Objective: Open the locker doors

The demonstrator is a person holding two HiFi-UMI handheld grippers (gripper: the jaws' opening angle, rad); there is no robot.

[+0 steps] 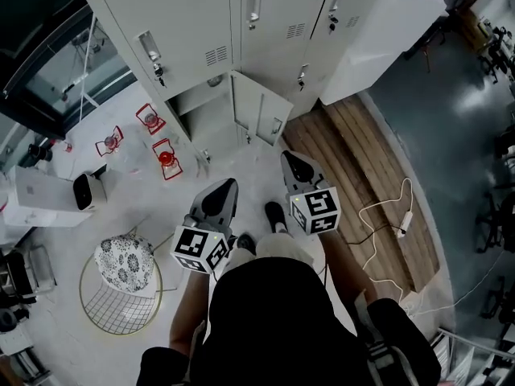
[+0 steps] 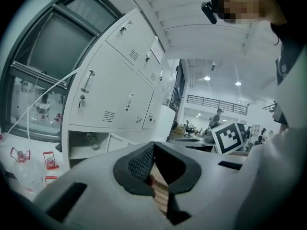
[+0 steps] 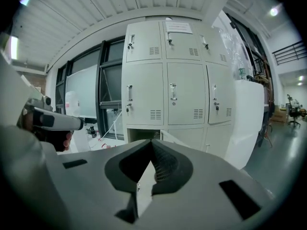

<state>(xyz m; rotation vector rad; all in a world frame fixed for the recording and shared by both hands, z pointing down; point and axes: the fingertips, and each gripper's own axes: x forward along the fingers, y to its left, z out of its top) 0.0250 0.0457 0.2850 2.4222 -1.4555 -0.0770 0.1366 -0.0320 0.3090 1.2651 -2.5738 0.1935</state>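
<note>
While left gripper and right gripper fingers sit closed, empty, lower locker door ajar, interior half-hidden.

Floor, left side: we count three clear water jugs with red caps and red handles, standing close together on pale flooring. Near them we log a white box with a small white-and-black device just beside it. Lower left sits a wire stool topped by a black-and-white patterned cushion.

Right side: we see wooden planks laid side by side. A white cable loops over them to a power strip. Beyond lies glossy grey floor.

Upper left: a dark-framed window.
</note>
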